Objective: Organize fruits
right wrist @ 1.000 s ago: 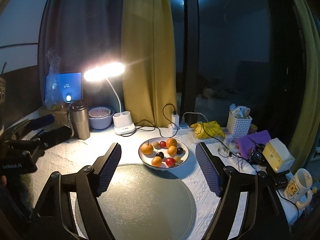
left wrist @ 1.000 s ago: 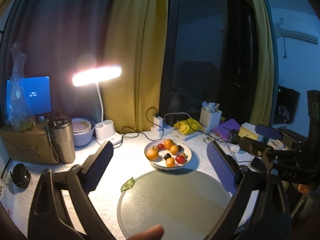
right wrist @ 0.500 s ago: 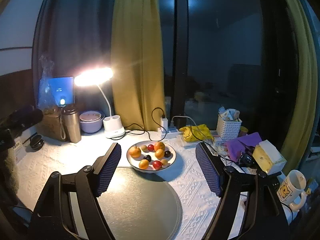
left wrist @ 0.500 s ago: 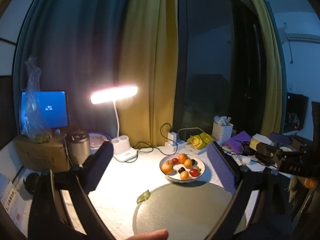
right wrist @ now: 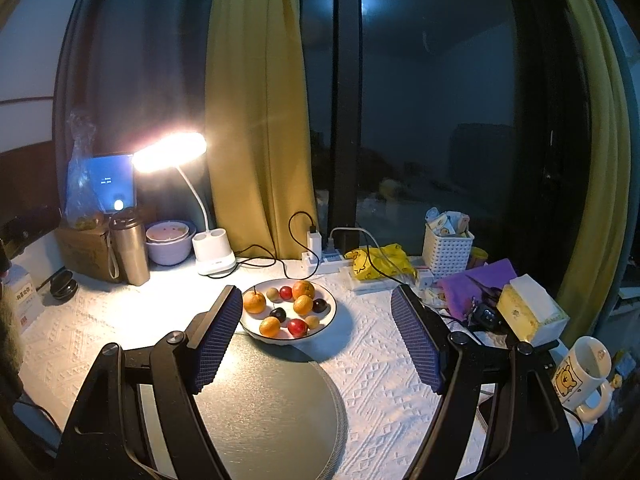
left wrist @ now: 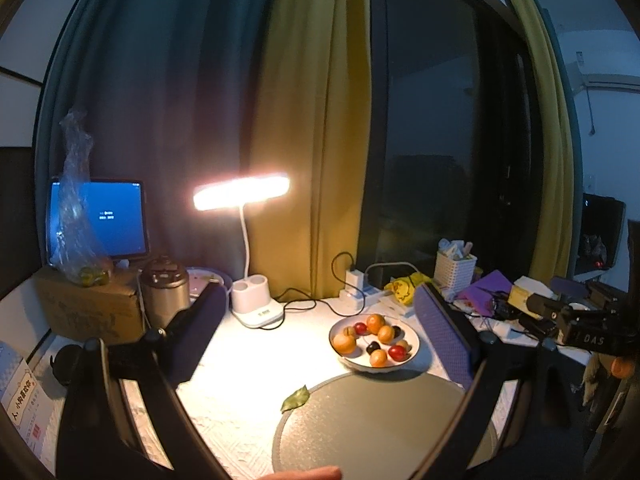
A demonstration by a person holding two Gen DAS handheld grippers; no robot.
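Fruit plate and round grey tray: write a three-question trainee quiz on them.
1. True or false: the round grey tray already holds fruit.
2. Multiple choice: what lies at the tray's edge in the left wrist view? A) a leaf B) a spoon C) a coin
3. Fill in: the fruit sits on the white plate, which stands between the tray and the lit desk ____.

Key
1. False: it is bare; all fruit, such as the stemmed orange, is on the plate.
2. A, the leaf.
3. Lamp.

Fruit plate (left wrist: 412,354) beyond grey mat (left wrist: 380,428) — left tool (left wrist: 320,328) wide.
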